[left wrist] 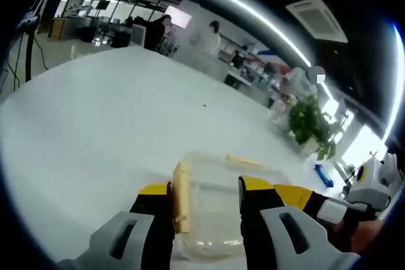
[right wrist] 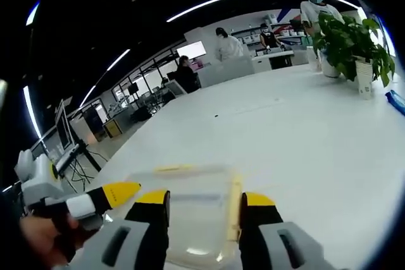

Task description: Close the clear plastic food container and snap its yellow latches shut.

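left gripper view: left claw [left wrist: 205,203] rising from the bottom edge, jaws set fairly wide, astride the clear plastic container [left wrist: 218,203] on the white counter [left wrist: 114,124]. lid down on the box. one yellow latch [left wrist: 181,195] along the container's left side, just inside the left jaw; touching or not, cannot tell. a second yellow latch [left wrist: 244,160] on the far edge. to the right, the yellow tip of the right claw [left wrist: 297,195] reaching in toward the container's right side, a hand behind it at the edge. farther right, a potted plant [left wrist: 311,124] and a small blue object [left wrist: 323,176] near the counter's far side, well apart from the container.

right gripper view: at far left, a hand on the left claw [right wrist: 117,193], its yellow tip just beside the container [right wrist: 190,213]. centre, jaws of the right claw [right wrist: 204,210] set wide on either side of the container. a yellow latch [right wrist: 234,210] just inside the right jaw, another [right wrist: 172,169] on the far edge. far right, the plant [right wrist: 351,39] in a white pot.
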Tool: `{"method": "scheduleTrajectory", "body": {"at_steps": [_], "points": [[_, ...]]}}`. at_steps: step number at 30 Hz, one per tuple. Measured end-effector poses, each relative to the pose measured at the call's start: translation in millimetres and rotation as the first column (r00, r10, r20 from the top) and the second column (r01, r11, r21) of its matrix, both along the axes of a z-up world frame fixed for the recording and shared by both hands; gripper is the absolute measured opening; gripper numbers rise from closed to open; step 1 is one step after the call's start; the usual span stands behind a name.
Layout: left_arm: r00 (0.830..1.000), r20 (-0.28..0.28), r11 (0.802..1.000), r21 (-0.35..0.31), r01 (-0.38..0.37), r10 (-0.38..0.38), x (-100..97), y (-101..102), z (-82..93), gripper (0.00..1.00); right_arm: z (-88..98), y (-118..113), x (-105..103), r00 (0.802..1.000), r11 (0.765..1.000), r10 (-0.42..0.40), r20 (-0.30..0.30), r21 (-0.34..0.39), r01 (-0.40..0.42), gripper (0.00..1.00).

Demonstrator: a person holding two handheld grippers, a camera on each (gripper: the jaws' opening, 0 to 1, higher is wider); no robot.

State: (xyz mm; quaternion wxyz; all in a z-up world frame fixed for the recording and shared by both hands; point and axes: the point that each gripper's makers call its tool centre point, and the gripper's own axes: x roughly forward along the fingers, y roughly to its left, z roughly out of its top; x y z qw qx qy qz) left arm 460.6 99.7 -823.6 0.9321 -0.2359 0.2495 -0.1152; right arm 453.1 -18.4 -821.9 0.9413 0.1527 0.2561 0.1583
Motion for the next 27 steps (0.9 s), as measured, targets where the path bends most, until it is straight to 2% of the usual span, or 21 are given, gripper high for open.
{"method": "scheduleTrajectory", "body": {"at_steps": [9, 21, 27], "points": [[1.000, 0.002, 1.000, 0.007, -0.007, 0.007, 1.7, 28, 0.2, 0.39, -0.3, 30, 1, 1.000, 1.000, -0.002, 0.005, -0.011, 0.002, 0.44], [1.000, 0.011, 1.000, 0.010, 0.004, -0.004, 6.4, 38, 0.7, 0.39, -0.2, 41, 3, 1.000, 1.000, -0.003, 0.000, -0.018, 0.003, 0.45], [1.000, 0.016, 1.000, 0.008, 0.005, -0.005, 25.8, 43, -0.3, 0.39, -0.2, 45, 21, 1.000, 1.000, 0.001, -0.002, -0.018, -0.001, 0.45]]}}
